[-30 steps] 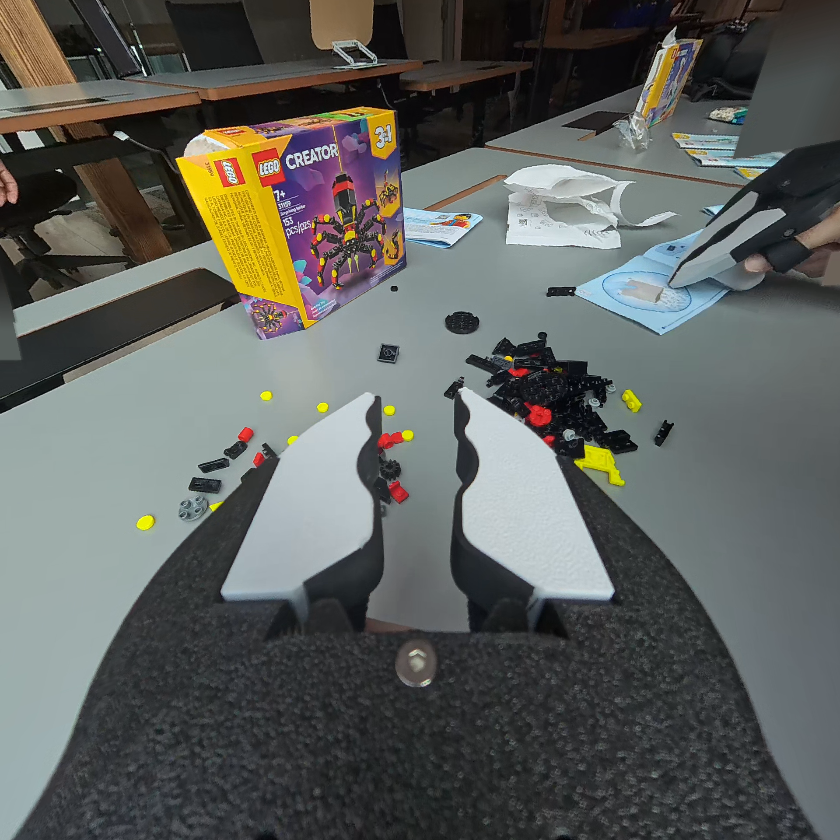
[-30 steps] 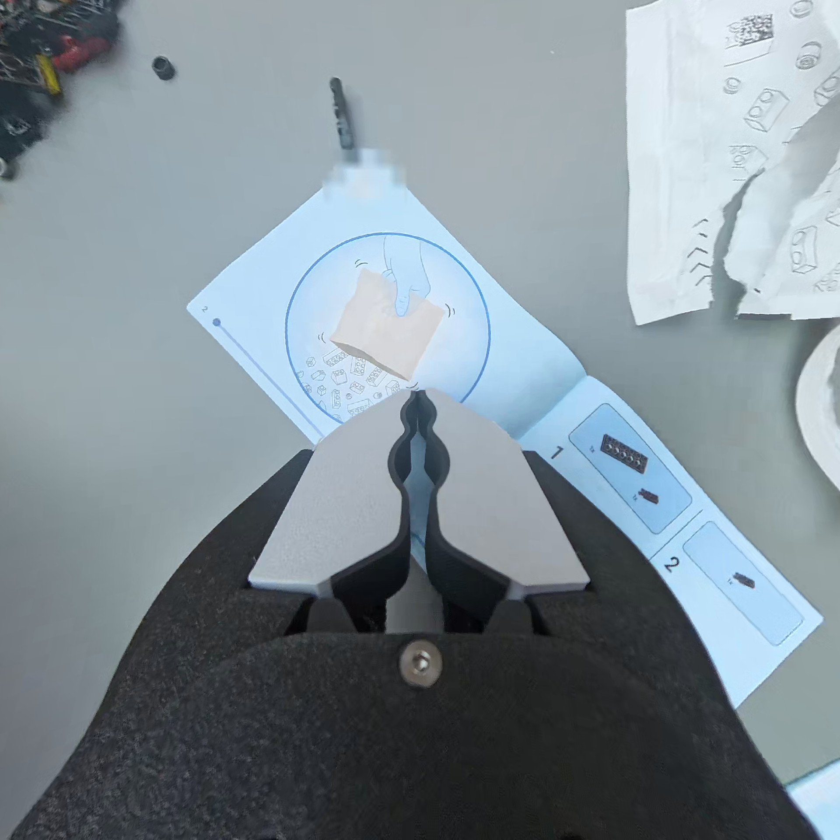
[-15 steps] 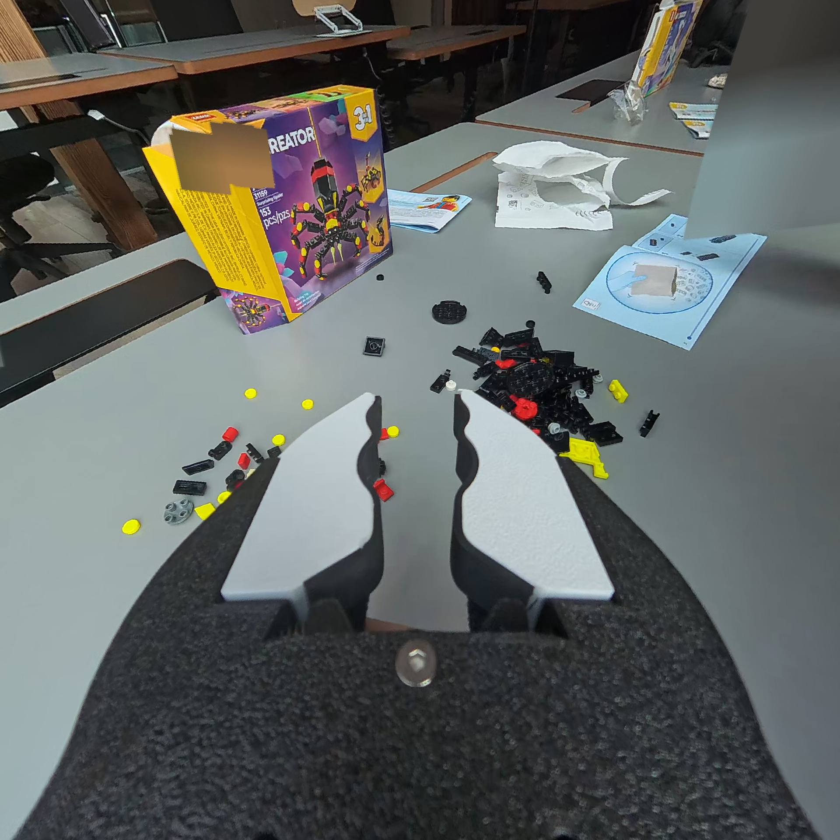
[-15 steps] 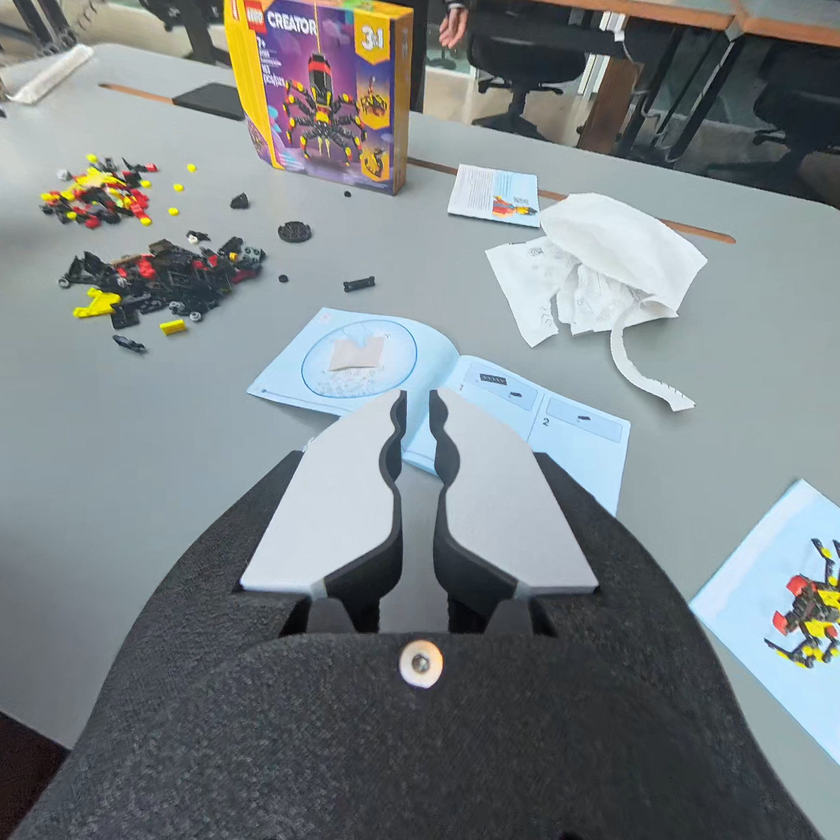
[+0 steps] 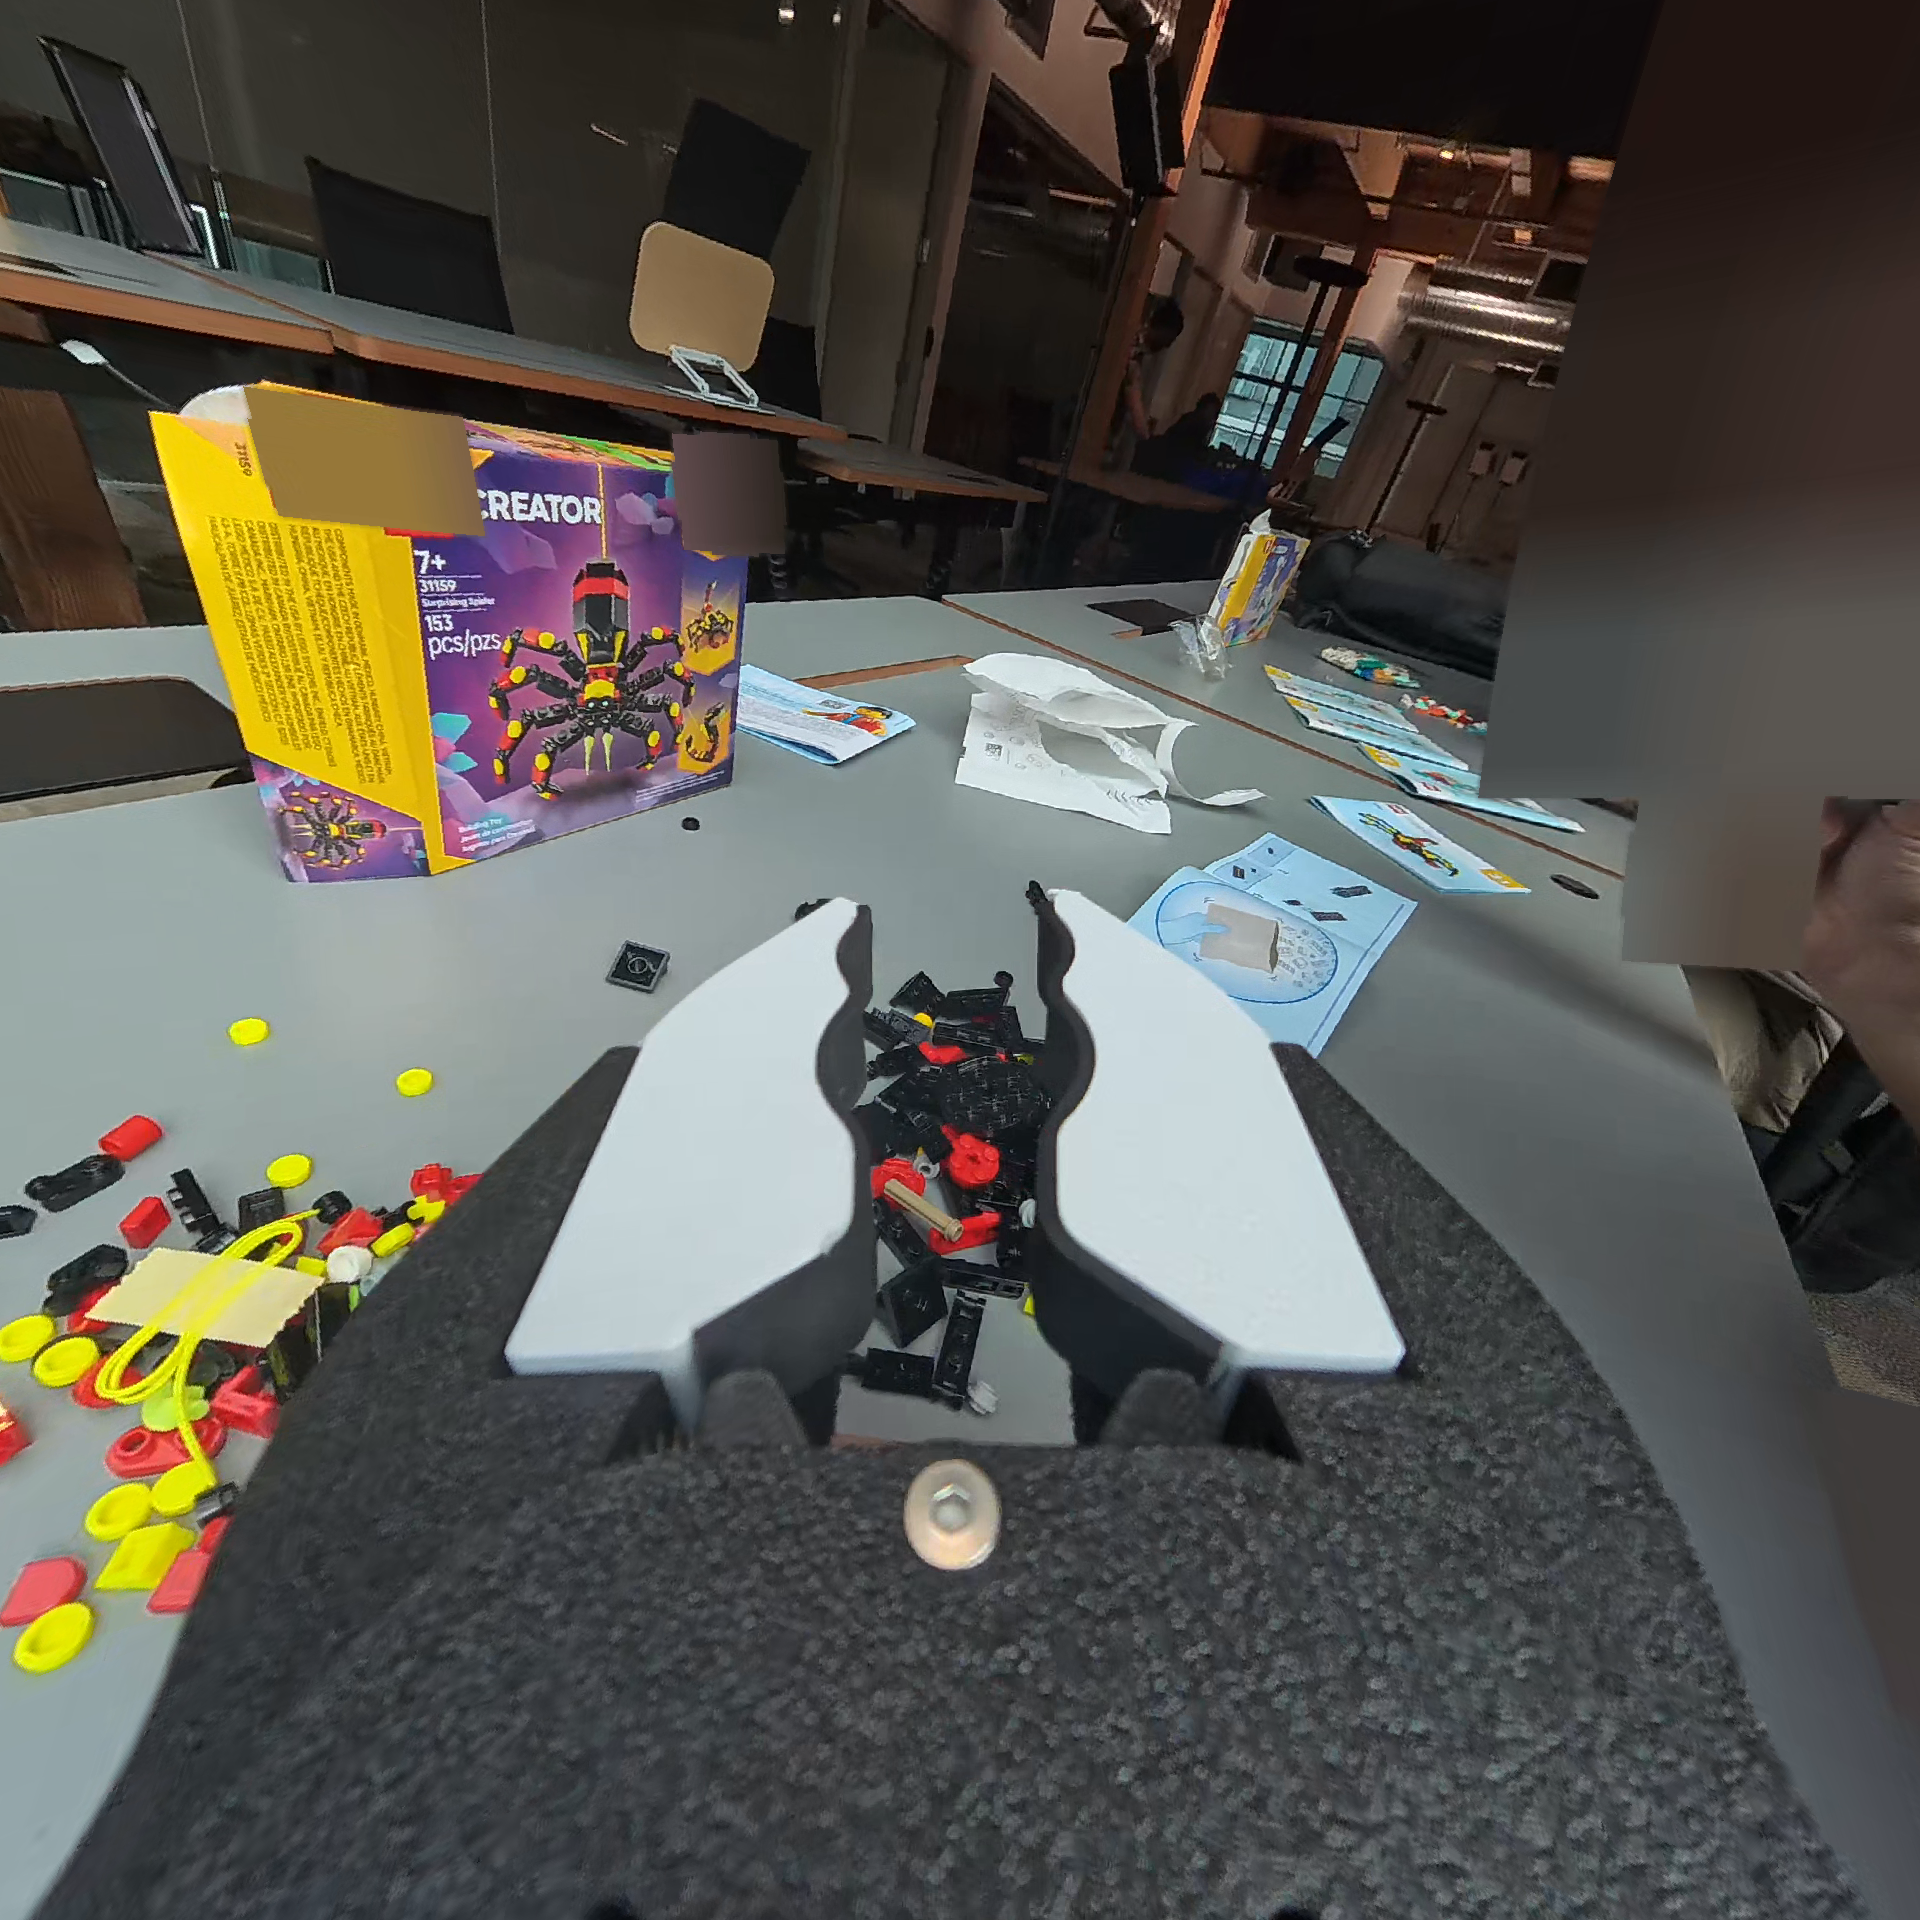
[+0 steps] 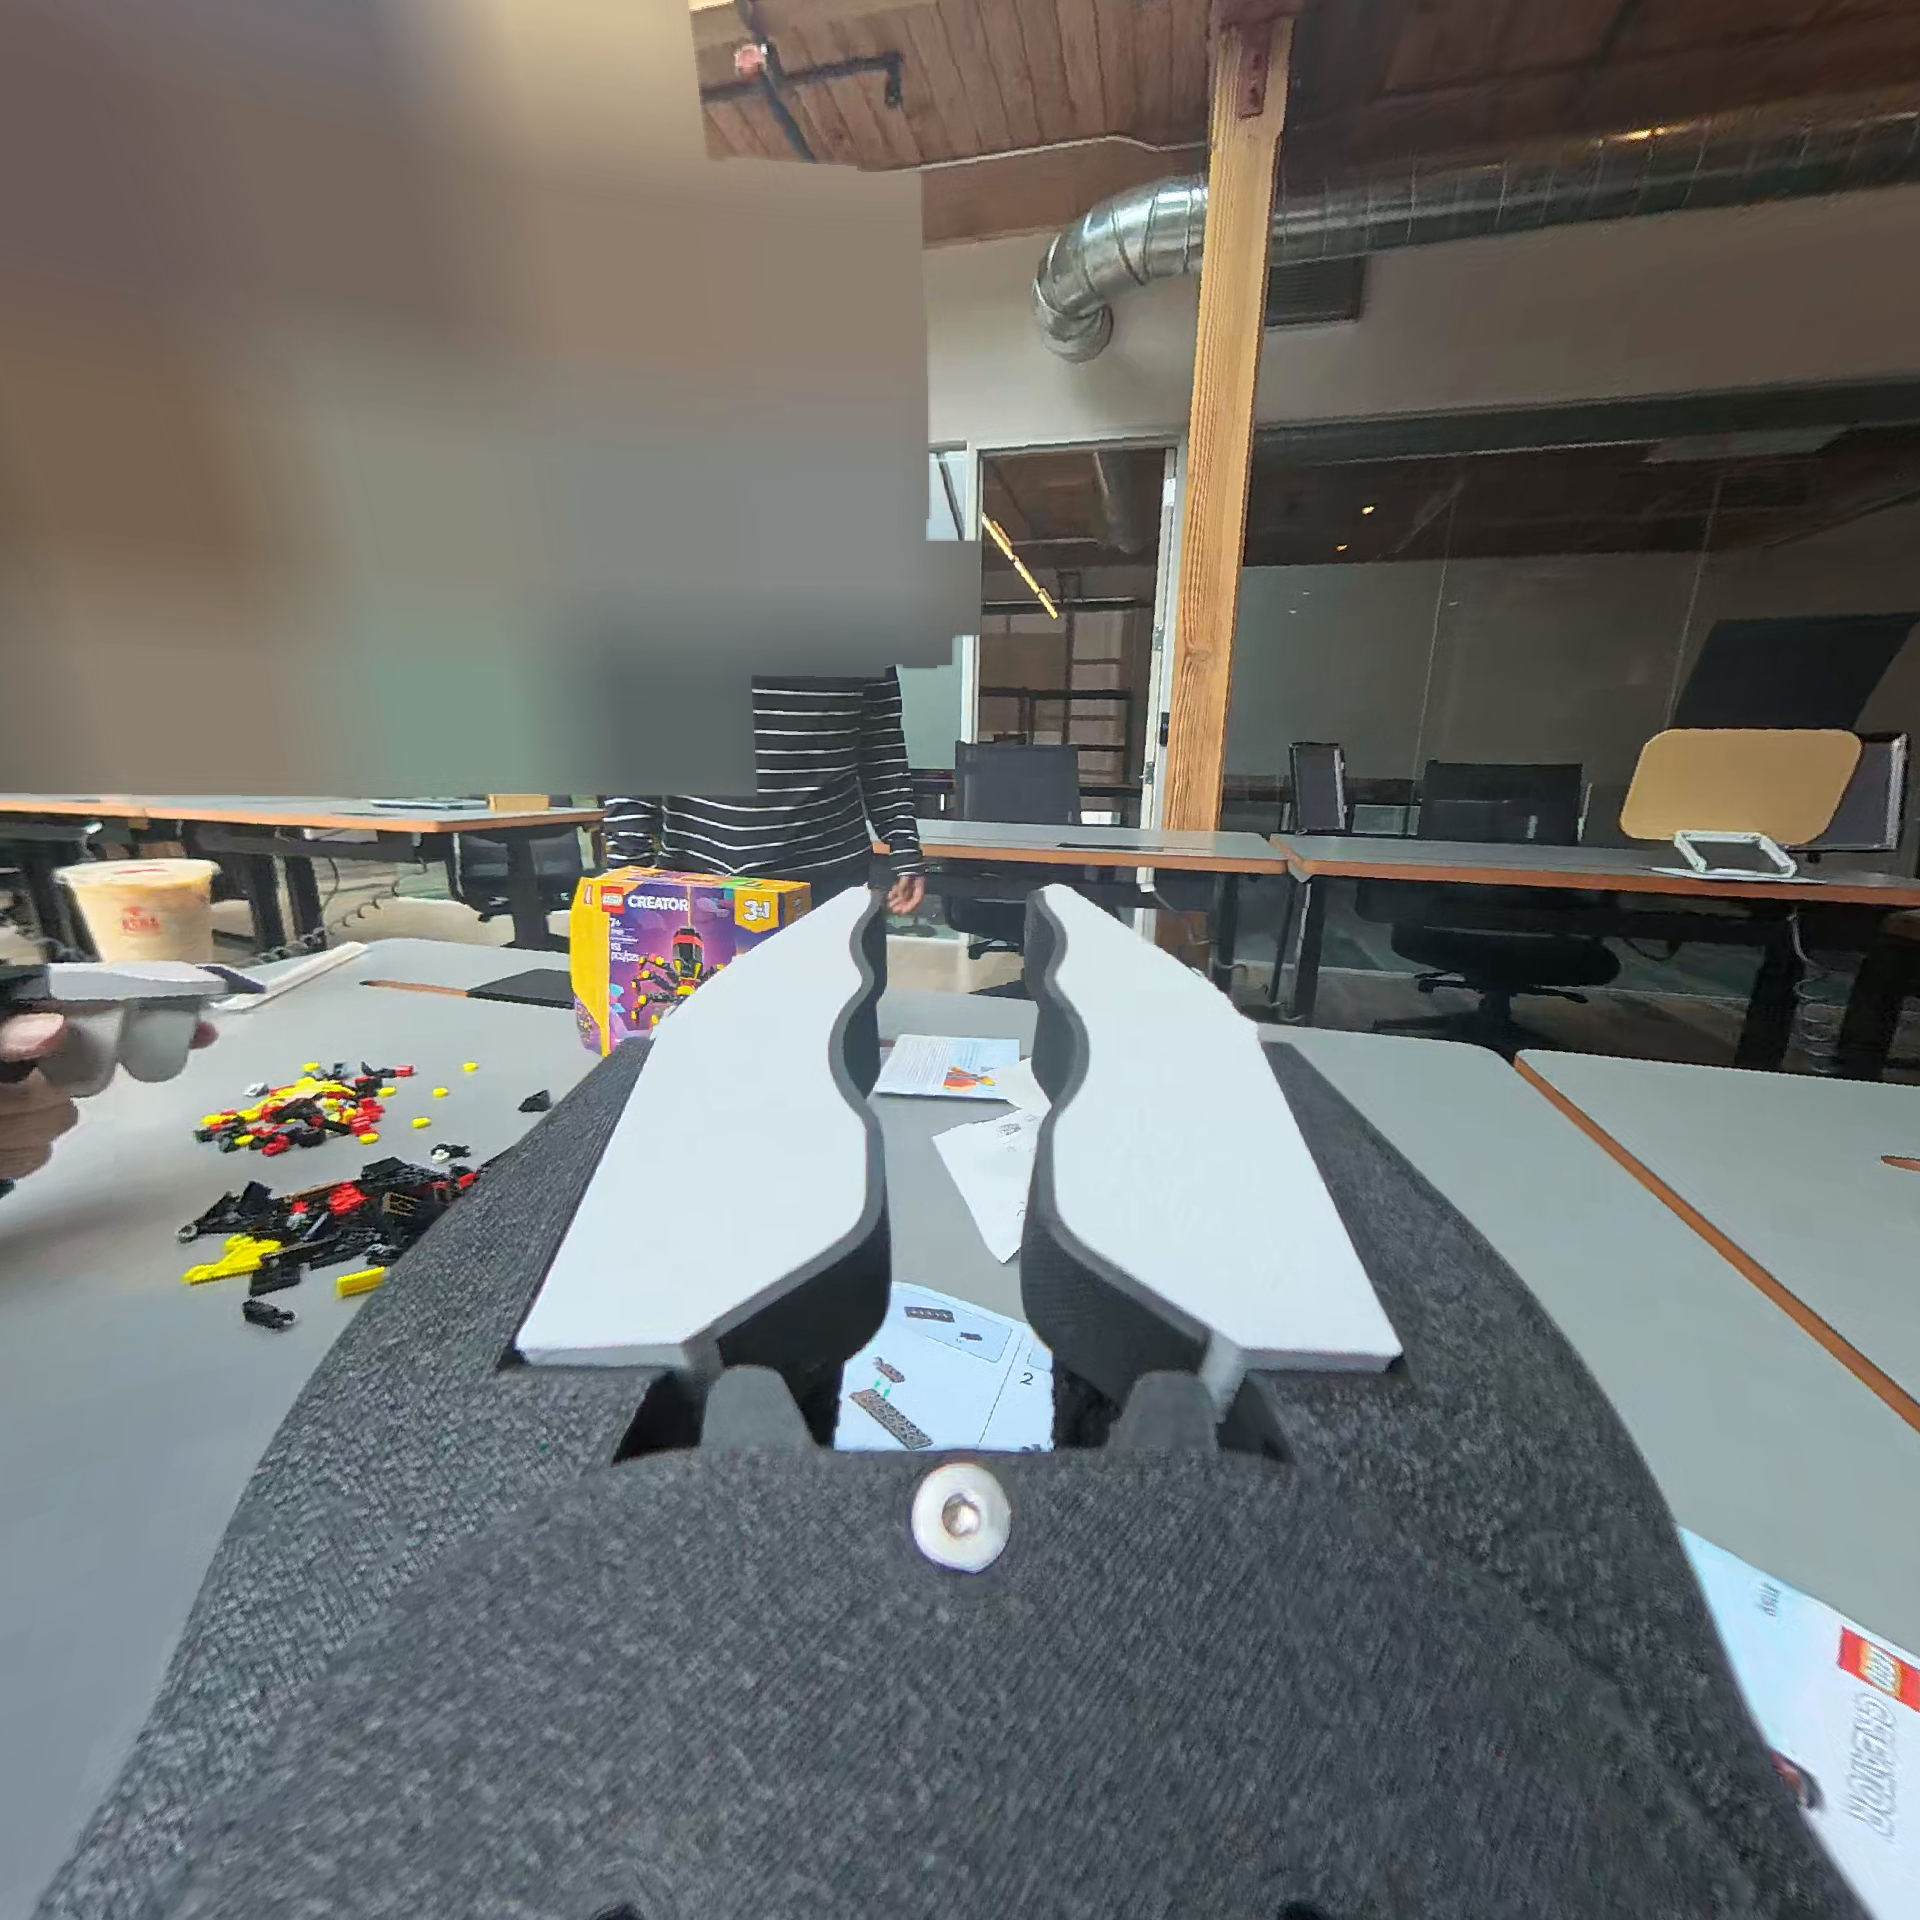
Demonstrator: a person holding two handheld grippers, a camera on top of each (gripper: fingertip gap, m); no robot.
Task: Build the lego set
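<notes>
While both claws — left claw (image 5: pixel 948 914), right claw (image 6: pixel 948 904) — gape empty, box (image 5: pixel 468 665) stands upright.

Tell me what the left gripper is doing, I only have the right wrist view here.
Observer: The left gripper is open and empty, aimed over the black and red pile.
Operator: Anything unusual in that pile?
Observer: A tan pin lies among the pieces, seen between the fingers.
Operator: And the yellow pile?
Observer: A yellow-green string lies across a tan paper slip there.
</notes>
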